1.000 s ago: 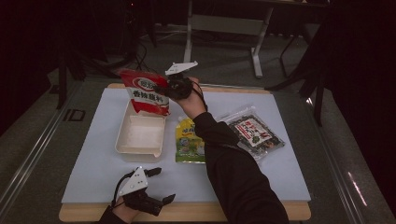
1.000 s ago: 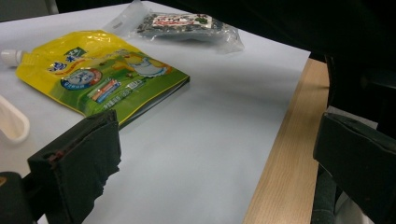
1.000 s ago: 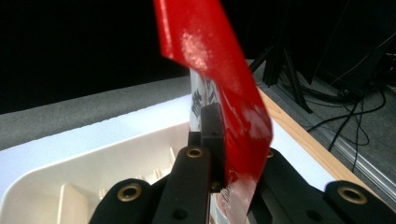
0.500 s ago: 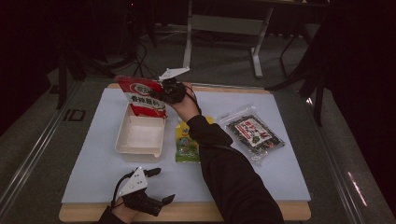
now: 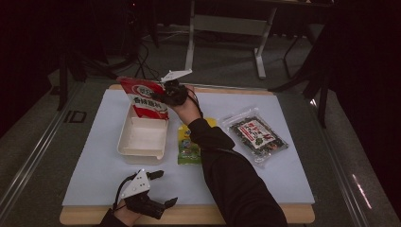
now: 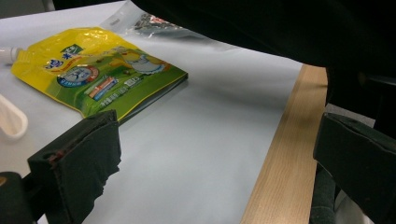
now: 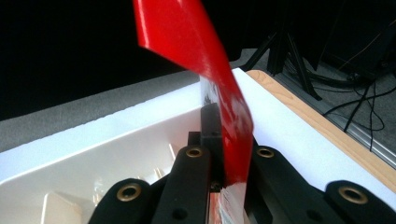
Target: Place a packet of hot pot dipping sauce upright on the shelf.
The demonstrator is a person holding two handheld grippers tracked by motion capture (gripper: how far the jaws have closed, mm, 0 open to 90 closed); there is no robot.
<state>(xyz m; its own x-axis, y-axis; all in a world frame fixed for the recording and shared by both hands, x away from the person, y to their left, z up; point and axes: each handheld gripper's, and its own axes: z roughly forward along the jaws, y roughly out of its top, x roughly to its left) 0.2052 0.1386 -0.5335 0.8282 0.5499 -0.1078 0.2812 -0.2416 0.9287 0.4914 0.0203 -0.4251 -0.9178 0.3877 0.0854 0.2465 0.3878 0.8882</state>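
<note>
Change since a second ago: the right gripper (image 5: 161, 96) has carried the red bag (image 5: 143, 97) leftward, from the tray's far right corner to over its far end; the left gripper (image 5: 160, 188) lies where it was.

Near edge:
- Left gripper, held low at the table's (image 5: 265, 215) wooden front edge, grey plate uppermost. Jaws wide apart, nothing between them; in its own view they frame bare white mat (image 6: 196, 154) and the wood strip (image 6: 285, 158).
- Dark sleeve (image 5: 231, 175) of the right arm, reaching forward across the mat from the near edge.

Middle of mat:
- Yellow-green pouch (image 5: 188, 144), lying flat just right of the tray, partly under the sleeve; spout end away from the person. Also seen in the left gripper view (image 6: 100, 77).
- White tray (image 5: 142, 137), rectangular, open, lying lengthwise left of centre.
- Clear packet (image 5: 256, 135) of dark contents with a red label, flat, well right of the pouch, set at an angle.

Far end:
- Red bag, held roughly upright and tilted, its lower end over the tray's far end; whether it touches the tray cannot be told.
- Right gripper, jaws clamped together on the bag's right edge; in its own view the red film (image 7: 219, 93) rises from between the closed jaws, with the tray's white wall (image 7: 116, 126) behind.

Beyond the table: grey floor, cables (image 5: 146, 71), metal stand legs (image 5: 257, 61).
</note>
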